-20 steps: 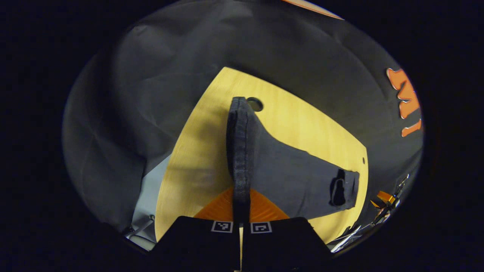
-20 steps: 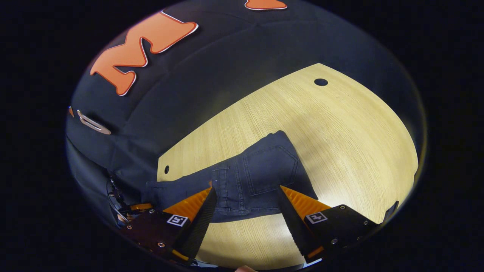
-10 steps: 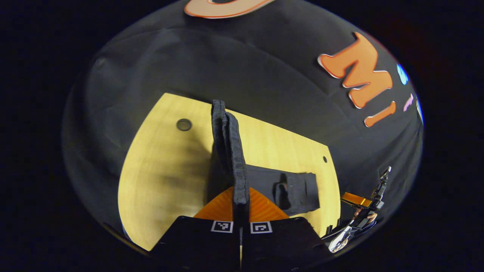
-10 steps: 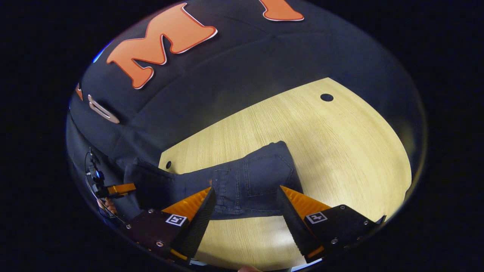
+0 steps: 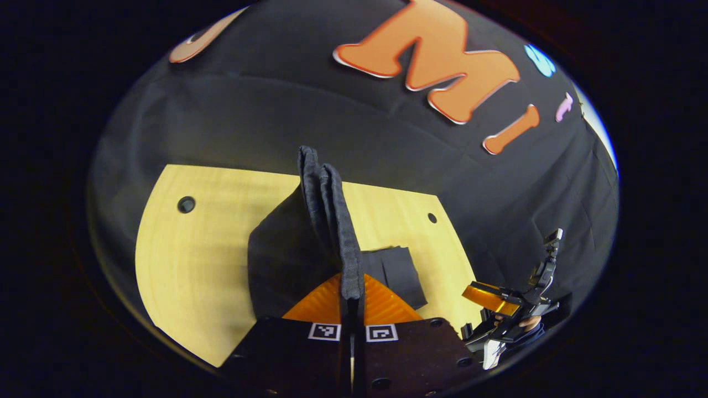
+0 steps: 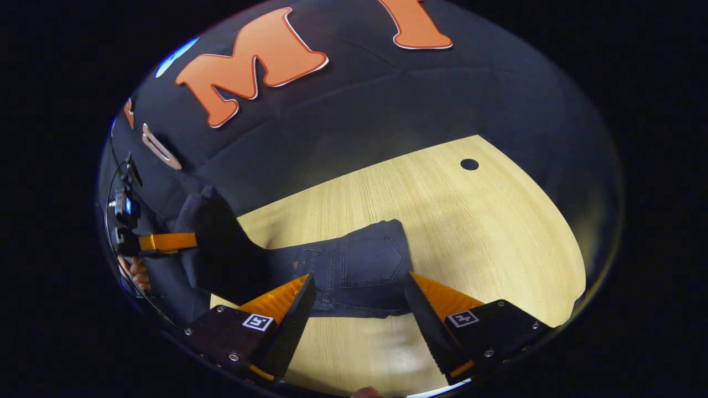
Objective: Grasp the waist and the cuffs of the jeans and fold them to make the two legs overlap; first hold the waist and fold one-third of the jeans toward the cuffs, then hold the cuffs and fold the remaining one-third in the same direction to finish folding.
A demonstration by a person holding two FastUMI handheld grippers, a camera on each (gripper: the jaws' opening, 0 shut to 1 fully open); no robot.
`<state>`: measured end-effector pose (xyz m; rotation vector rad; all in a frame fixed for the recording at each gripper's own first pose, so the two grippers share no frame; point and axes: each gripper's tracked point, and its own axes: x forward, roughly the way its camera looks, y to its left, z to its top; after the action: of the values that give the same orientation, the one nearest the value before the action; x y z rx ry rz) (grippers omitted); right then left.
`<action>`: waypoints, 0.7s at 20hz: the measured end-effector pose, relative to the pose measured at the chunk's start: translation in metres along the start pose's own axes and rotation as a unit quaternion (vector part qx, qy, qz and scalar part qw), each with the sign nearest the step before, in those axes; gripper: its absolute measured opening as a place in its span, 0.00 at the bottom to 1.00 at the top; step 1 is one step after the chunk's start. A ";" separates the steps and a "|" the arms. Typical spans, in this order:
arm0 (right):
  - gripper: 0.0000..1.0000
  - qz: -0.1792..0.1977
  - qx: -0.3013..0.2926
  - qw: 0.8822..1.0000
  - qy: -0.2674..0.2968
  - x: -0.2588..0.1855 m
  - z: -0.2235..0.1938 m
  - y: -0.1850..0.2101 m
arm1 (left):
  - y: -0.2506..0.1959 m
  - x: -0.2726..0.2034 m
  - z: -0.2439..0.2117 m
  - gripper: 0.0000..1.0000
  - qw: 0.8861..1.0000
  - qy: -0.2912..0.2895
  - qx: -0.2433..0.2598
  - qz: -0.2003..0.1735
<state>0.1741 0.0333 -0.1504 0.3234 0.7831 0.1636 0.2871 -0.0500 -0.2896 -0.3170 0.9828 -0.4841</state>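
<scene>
In the left gripper view, the left gripper [image 5: 352, 296] has its fingers pressed together on a thick doubled edge of the jeans [image 5: 326, 221], which stands up from the fingers as a narrow dark ridge. Compared with a second ago, that held end has been carried higher and farther over: the cloth hanging from it now drapes down on the near side toward the bench [image 5: 221, 243], where earlier a long stretch of leg lay flat. The flat part past the ridge has shrunk to a short dark patch.

In the right gripper view, the right gripper [image 6: 359, 309] hovers with its fingers wide apart, gripping nothing, above the waist end of the jeans [image 6: 359, 271], which lies flat on the bench [image 6: 470, 232] with a back pocket facing up. This gripper has hardly moved. Off to the side in that view the left gripper [image 6: 166, 241], held by a hand [image 6: 135, 272], has risen from near bench level, pulling the jeans up into a dark peak.
</scene>
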 end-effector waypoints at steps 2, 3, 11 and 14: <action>0.99 0.001 -0.018 1.000 -0.001 0.002 0.000 -0.001 | -0.035 0.020 -0.004 0.02 1.000 0.011 0.021 -0.012; 0.98 0.000 -0.022 1.000 -0.001 0.002 0.000 0.000 | -0.053 0.032 -0.006 0.02 0.999 0.017 0.033 -0.018; 0.98 0.001 -0.028 0.999 -0.022 0.003 0.007 -0.001 | -0.114 0.104 -0.034 0.02 0.994 0.066 0.090 -0.019; 0.98 -0.006 -0.037 0.999 -0.031 0.002 0.009 -0.001 | -0.113 0.130 -0.054 0.02 0.990 0.090 0.112 0.006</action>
<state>0.1820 0.0306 -0.1462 0.2522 0.7163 0.1705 0.2733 -0.2168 -0.3579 -0.0662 1.0927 -0.6138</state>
